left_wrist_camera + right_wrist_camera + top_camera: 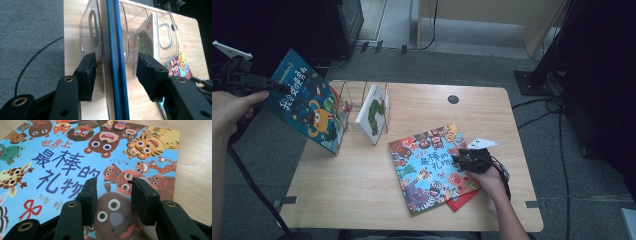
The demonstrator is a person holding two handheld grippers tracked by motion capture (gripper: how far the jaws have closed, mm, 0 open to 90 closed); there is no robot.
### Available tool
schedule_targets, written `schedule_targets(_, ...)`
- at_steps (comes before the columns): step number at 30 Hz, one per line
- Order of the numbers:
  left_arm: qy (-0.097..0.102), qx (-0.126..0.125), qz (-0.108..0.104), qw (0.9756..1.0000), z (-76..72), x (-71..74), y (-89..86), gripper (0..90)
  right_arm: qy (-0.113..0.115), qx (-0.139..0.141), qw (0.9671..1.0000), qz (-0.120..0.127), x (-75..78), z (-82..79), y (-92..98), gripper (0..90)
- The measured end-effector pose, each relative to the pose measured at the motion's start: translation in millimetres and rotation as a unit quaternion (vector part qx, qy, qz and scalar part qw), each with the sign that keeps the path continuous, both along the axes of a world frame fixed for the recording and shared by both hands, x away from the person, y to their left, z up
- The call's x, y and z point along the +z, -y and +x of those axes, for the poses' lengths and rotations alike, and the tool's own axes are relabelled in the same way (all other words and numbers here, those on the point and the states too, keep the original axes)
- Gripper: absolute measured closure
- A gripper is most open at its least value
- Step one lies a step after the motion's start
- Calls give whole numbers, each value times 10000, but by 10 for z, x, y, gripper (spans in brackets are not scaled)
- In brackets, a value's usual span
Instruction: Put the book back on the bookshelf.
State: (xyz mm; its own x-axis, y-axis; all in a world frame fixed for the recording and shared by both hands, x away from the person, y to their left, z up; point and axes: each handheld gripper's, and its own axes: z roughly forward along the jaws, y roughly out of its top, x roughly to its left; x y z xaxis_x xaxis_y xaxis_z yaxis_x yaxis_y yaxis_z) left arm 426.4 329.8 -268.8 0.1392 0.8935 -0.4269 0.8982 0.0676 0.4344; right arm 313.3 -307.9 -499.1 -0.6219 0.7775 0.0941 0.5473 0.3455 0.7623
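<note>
Blue-covered and tilted, a picture book (pixel 309 107) leans at the table's (pixel 362 185) left edge in the high view, its lower end in the clear divider rack (pixel 357 97) next to a white book (pixel 373 114) standing in a slot. The left gripper (pixel 274 86) sits at the blue book's upper corner, out past the table. Near the right side, the right gripper (pixel 458 159) rests over a colourful animal book (pixel 427 167) lying flat on a red one (pixel 464 199).

In the left gripper view, the blue book's edge (pixel 115 60) runs between the jaws, which stand apart with gaps on both sides; neither pad presses it.

In the right gripper view, the jaws hang wide over the animal cover (pixel 75 157), gripping nothing.
</note>
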Motion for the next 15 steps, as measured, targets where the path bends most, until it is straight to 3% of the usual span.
schedule_targets(12,19,0,-106,9999,-577,-208,0,467,161,-138,9994,267,48,98,77,565)
schedule_targets(15,12,-46,-31,10000,-691,-304,52,463,37,-157,9994,290,71,150,78,564)
